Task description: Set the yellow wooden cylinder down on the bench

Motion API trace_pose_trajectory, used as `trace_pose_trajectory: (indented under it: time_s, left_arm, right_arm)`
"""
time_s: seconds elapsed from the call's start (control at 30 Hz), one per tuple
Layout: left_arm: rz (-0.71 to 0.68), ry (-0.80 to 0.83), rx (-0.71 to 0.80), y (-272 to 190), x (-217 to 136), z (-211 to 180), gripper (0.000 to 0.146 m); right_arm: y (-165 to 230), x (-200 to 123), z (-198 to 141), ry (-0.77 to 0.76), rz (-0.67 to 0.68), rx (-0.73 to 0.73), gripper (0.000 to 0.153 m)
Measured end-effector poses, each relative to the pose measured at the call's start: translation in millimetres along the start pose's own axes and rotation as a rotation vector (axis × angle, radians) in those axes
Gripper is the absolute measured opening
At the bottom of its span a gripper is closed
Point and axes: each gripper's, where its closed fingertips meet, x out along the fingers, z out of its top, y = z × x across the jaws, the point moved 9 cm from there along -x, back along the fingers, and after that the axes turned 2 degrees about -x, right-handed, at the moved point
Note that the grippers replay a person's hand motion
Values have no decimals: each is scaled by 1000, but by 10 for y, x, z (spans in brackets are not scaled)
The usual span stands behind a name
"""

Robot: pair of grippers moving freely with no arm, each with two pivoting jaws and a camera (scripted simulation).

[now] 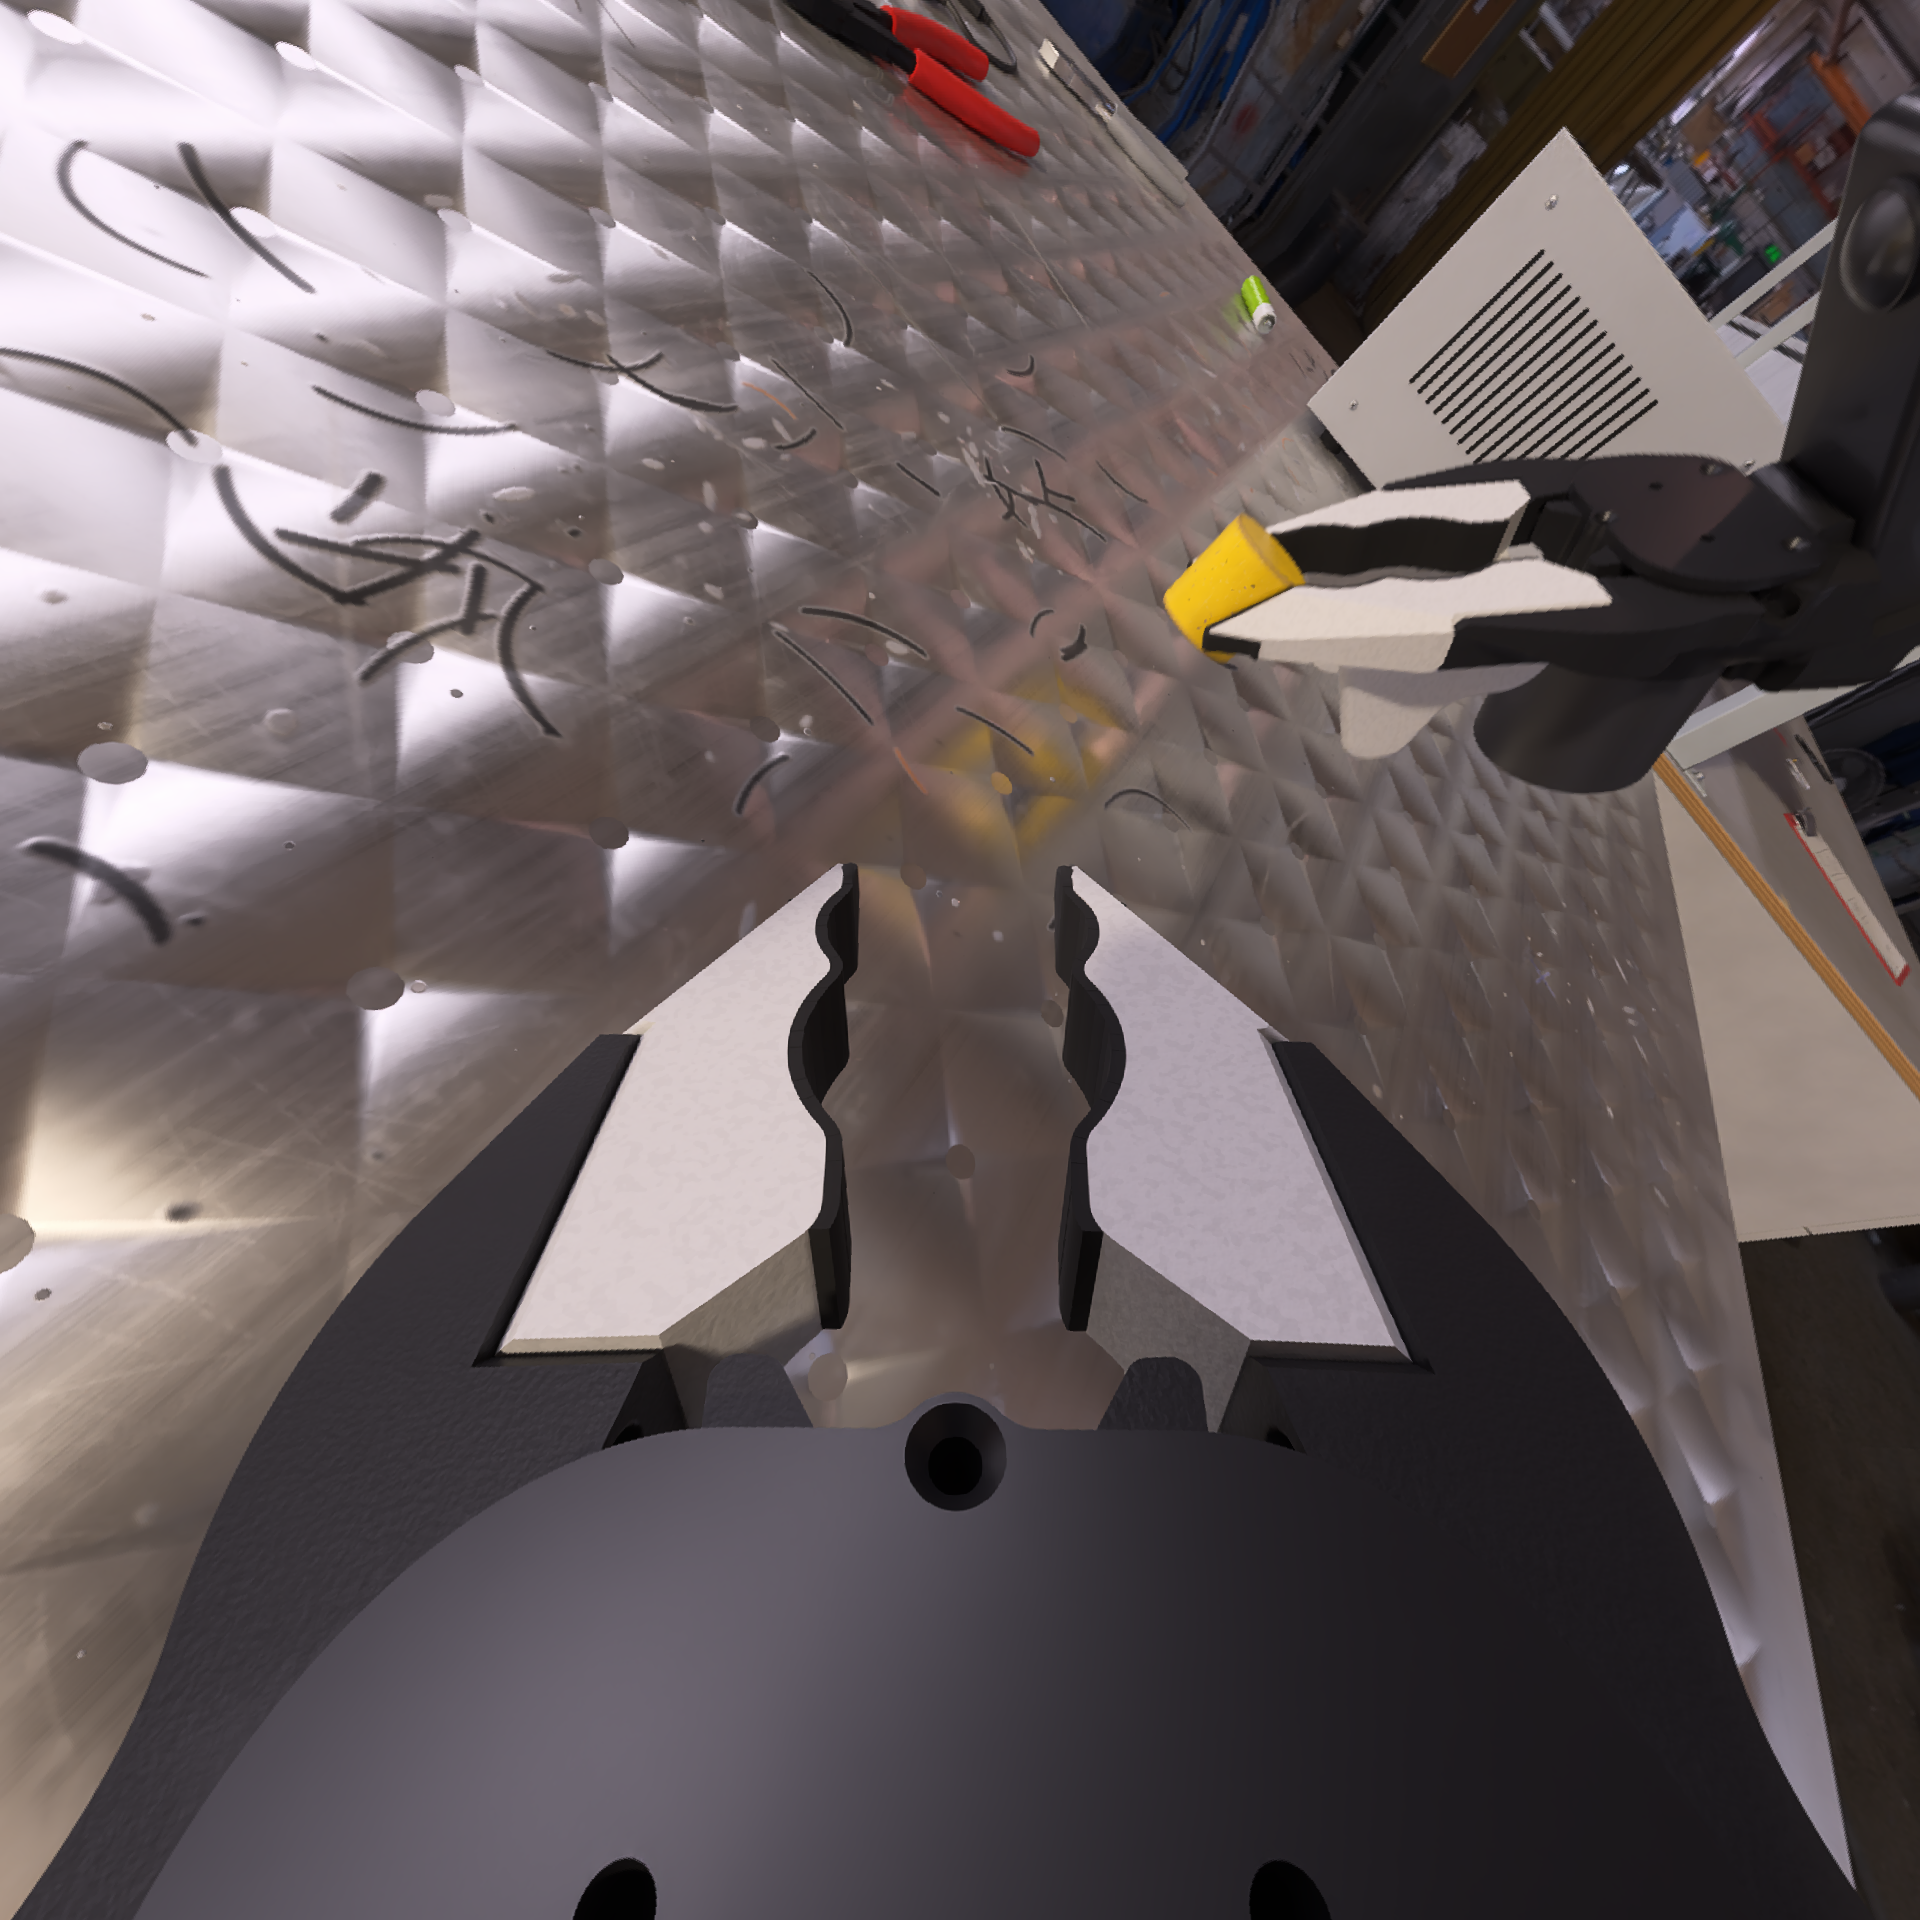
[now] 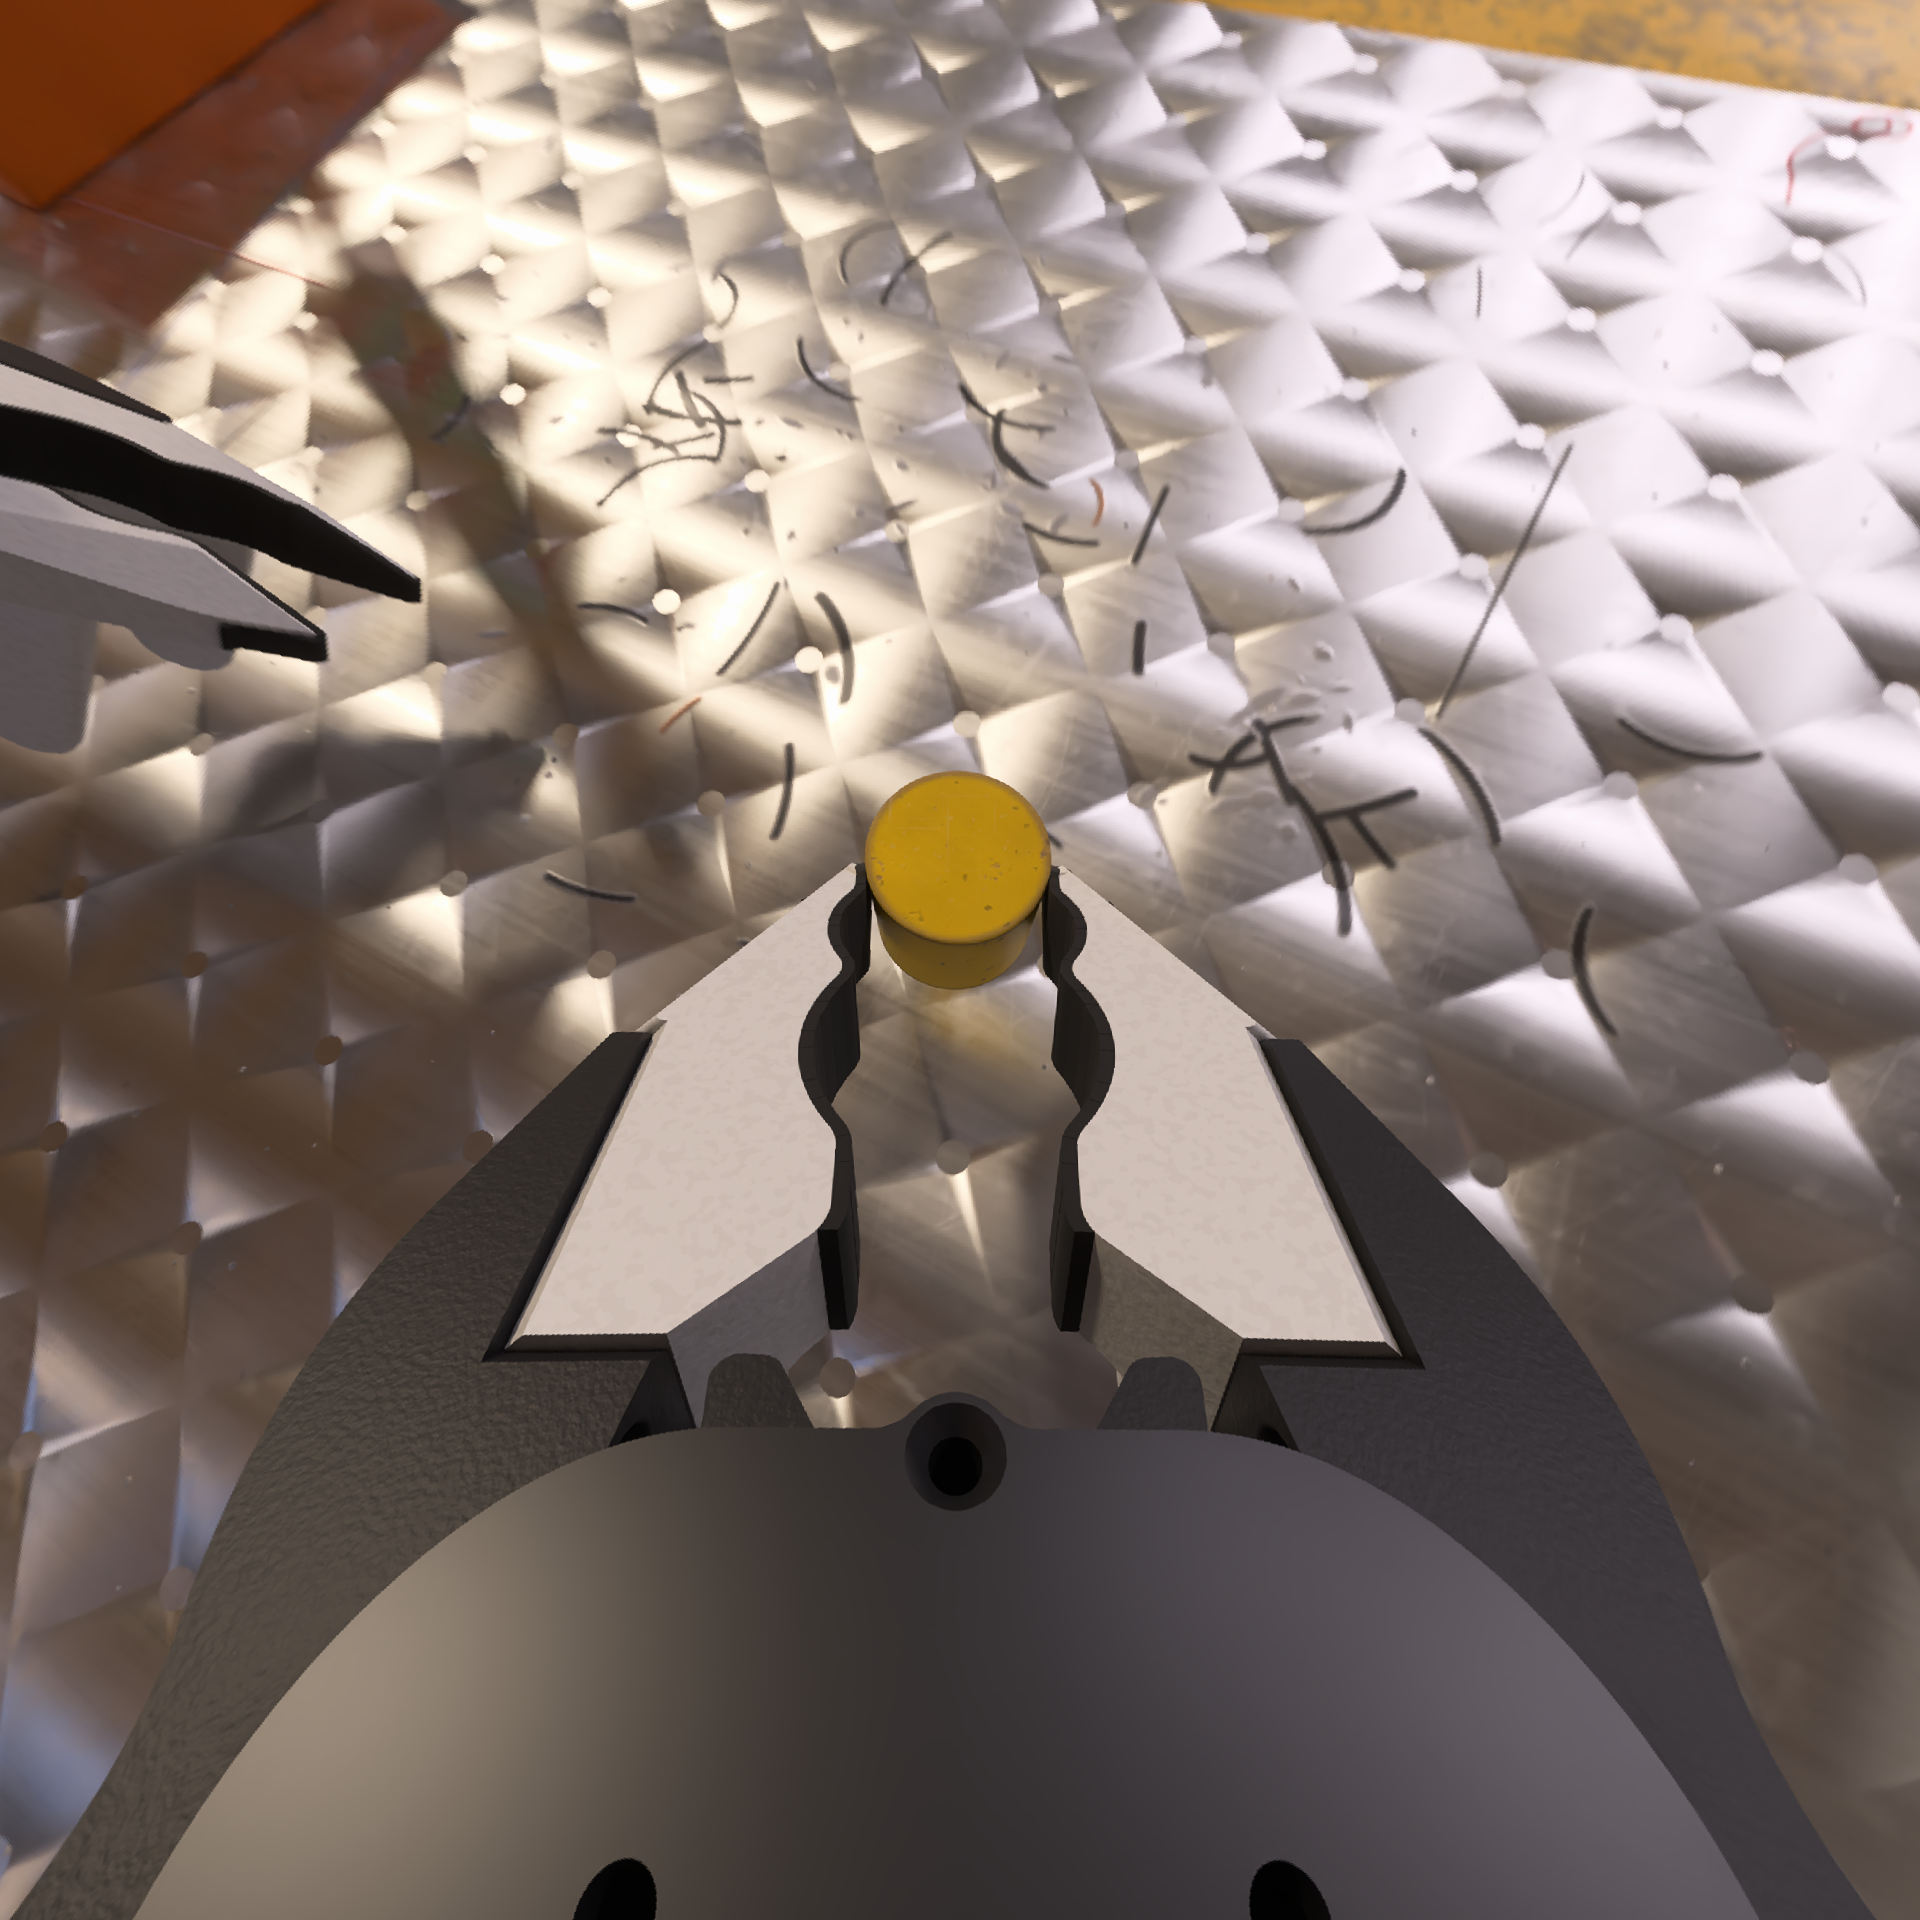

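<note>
The yellow wooden cylinder [image 2: 956,878] is short, and its round end face points at the right wrist camera. My right gripper [image 2: 956,883] is shut on it at the fingertips. In the left wrist view the cylinder [image 1: 1226,582] sticks out of the right gripper [image 1: 1257,594] at the right, a little above the patterned metal bench [image 1: 416,727], with a yellow reflection under it. My left gripper [image 1: 956,878] is open and empty, low over the bench, left of and apart from the cylinder. Its fingertips [image 2: 312,613] show at the left of the right wrist view.
Black wire scraps [image 2: 1299,790] lie scattered on the bench [image 2: 1455,1039]. Red-handled pliers [image 1: 956,73] lie at the far end, a small green cell [image 1: 1254,303] near the right edge. A white vented box [image 1: 1538,343] stands behind the right gripper. An orange mat [image 2: 156,94] lies at a corner.
</note>
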Motion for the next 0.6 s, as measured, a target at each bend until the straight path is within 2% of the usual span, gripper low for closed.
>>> trace_pose_trajectory:
  time_s: [0.13,0.6]
  left_arm:
    - [-3,1,-2,2,5,1,38]
    - [-18,26,-34,32,33,0,38]
  right_arm:
    - [36,76,-98,58,-64,-17,33]
    - [98,162,-107,103,-68,-64,33]
